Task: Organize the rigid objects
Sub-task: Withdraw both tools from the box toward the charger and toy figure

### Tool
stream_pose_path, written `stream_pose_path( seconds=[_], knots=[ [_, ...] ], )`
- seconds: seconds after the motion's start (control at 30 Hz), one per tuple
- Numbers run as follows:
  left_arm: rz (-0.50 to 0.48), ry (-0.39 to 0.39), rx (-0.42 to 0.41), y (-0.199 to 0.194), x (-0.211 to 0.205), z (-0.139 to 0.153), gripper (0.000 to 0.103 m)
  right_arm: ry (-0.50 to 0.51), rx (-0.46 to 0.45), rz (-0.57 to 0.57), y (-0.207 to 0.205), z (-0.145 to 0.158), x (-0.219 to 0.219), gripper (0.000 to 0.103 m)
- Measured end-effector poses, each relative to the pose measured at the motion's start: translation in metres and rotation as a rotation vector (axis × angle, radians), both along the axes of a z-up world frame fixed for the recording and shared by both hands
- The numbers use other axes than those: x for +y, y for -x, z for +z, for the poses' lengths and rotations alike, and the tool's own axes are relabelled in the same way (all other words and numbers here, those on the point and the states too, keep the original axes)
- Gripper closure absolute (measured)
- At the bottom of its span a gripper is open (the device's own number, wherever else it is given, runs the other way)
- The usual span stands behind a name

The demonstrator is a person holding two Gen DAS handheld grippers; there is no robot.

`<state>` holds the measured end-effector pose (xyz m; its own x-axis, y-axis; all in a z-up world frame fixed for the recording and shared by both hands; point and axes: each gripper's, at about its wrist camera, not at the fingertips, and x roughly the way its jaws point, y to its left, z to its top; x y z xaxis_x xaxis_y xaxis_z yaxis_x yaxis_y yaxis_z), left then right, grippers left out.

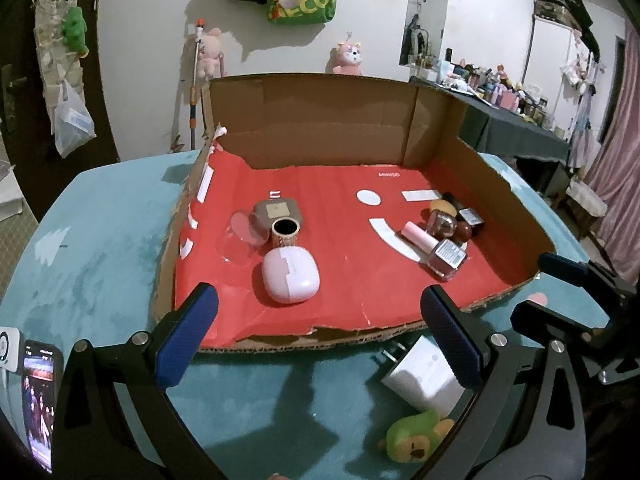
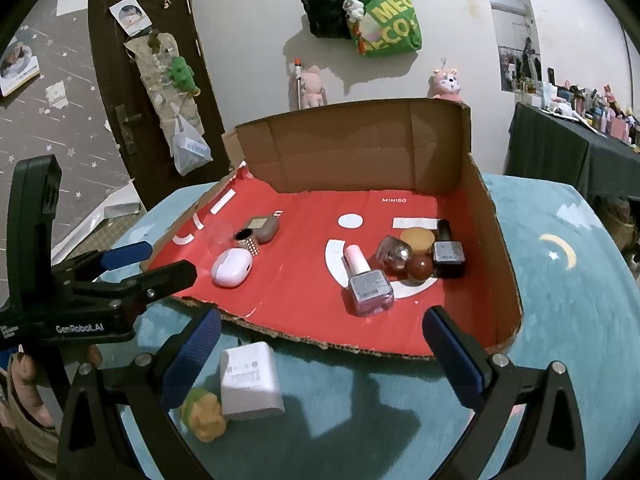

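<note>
— Two tongs, both spread wide. The left tongs (image 1: 318, 336) hold nothing; they hover over the near torn edge of the box (image 1: 496, 196), touching nothing.

— And the right tongs (image 2: 322, 356)?

— As wide as they go, empty too, at the same near edge of the box, further toward its right end. They show at the right edge of the left view.

— What lies outside the box?

— A white charger (image 2: 250, 380) on the table (image 2: 560, 300), just in front of the box's near edge, and a green plush (image 2: 204, 414) touching it on the side away from the box. The charger sits nearer the right tongs' left finger, apart from it.

— Inside the box?

— Toward its left side: a pink case (image 1: 290, 276) nearest the open edge, a studded ring (image 1: 285, 233) just behind it, then a grey pouch (image 1: 278, 212) and a clear cup (image 1: 240, 242) on its side. Toward the right wall: a pink polish bottle (image 2: 366, 282) lying flat, a clear bottle (image 2: 394, 254), a brown ball (image 2: 420, 267), an orange jar (image 2: 417, 239) and a black bottle (image 2: 448, 256), all bunched and touching.

— Anything else?

— A phone (image 1: 38, 400) at the table's left edge, far from the box.
</note>
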<state>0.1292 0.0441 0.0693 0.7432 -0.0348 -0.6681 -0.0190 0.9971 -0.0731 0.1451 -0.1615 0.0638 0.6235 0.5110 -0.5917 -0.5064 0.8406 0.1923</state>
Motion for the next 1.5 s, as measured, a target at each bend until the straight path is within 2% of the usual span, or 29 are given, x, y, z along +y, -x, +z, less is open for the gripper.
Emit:
stream_pose_path(
  seconds=[0.6, 1.0, 1.23, 1.33, 1.5],
  knots=[
    [-0.054, 0.024, 0.085, 0.03, -0.006, -0.021, 0.0, 0.015, 0.063, 0.009, 0.005, -0.017, -0.002, 0.0],
    [-0.137, 0.058, 0.142, 0.05, -0.028, -0.037, 0.0, 0.017, 0.097, -0.024, 0.004, -0.026, -0.012, 0.0],
    [-0.135, 0.048, 0.2, 0.047, -0.039, -0.062, 0.0, 0.017, 0.115, -0.023, 0.006, -0.032, -0.012, 0.0],
    [-0.129, 0.077, 0.194, 0.047, -0.035, -0.064, 0.0, 0.021, 0.117, -0.023, 0.008, -0.034, -0.012, 0.0],
    [-0.104, 0.047, 0.139, 0.054, -0.029, -0.059, 0.0, 0.021, 0.14, -0.012, 0.012, -0.042, -0.009, 0.0]
  ],
)
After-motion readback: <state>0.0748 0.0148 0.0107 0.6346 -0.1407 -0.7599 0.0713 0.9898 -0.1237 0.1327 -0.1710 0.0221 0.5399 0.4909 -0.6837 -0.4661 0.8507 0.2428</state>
